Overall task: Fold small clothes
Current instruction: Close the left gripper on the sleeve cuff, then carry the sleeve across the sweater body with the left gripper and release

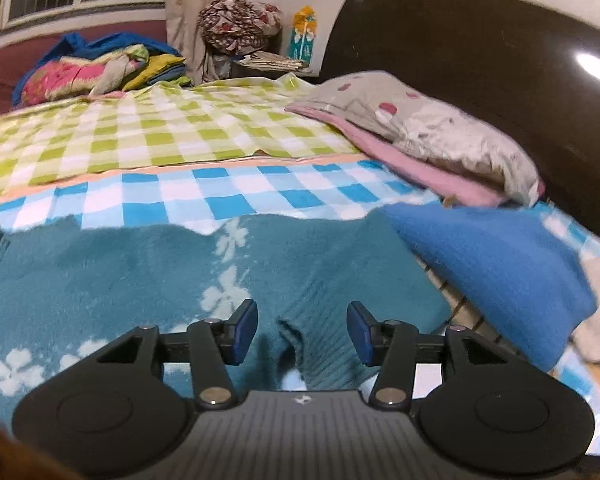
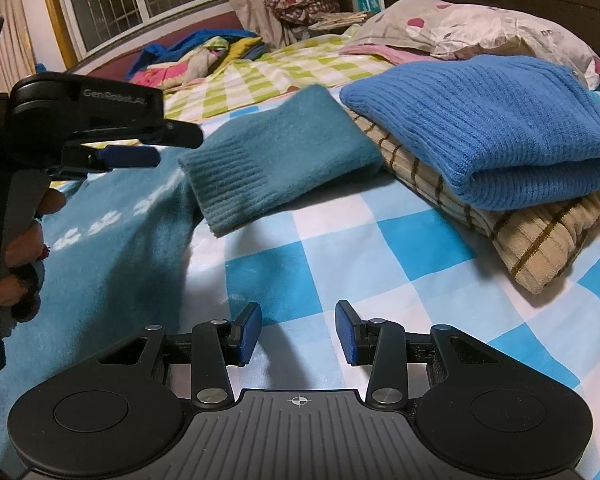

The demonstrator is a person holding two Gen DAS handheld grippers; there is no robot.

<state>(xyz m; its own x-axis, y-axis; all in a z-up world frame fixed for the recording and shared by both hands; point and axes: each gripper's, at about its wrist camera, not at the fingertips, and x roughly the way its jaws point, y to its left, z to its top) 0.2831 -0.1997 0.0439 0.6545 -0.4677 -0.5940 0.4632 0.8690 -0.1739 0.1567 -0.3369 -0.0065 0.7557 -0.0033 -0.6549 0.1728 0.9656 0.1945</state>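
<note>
The teal sweater (image 1: 140, 280) is lying spread on the bed (image 2: 380, 240), filling the lower half of the left wrist view, white flower pattern showing at lower left. Its sleeve (image 2: 276, 156) is stretching toward the upper middle of the right wrist view, ribbed cuff nearest the camera, just beside a stack of already folded clothes: a blue knit sweater (image 2: 480, 128) sitting on a beige striped garment (image 2: 540, 240) at the right of the frame.

The step in hand is probably the start of folding this sweater, with nothing gripped yet. The left gripper (image 1: 302, 332) is hovering low over the sweater's ribbed edge at the bottom center of its view, jaws standing apart and empty. The right gripper (image 2: 298, 332) is likewise spread wide with nothing between its pads, hanging over bare checked sheet, the sleeve lying ahead and slightly left of it.

The next move likely calls for the right gripper reaching forward to pinch the cuff and the left closing on the hem below it.
</note>
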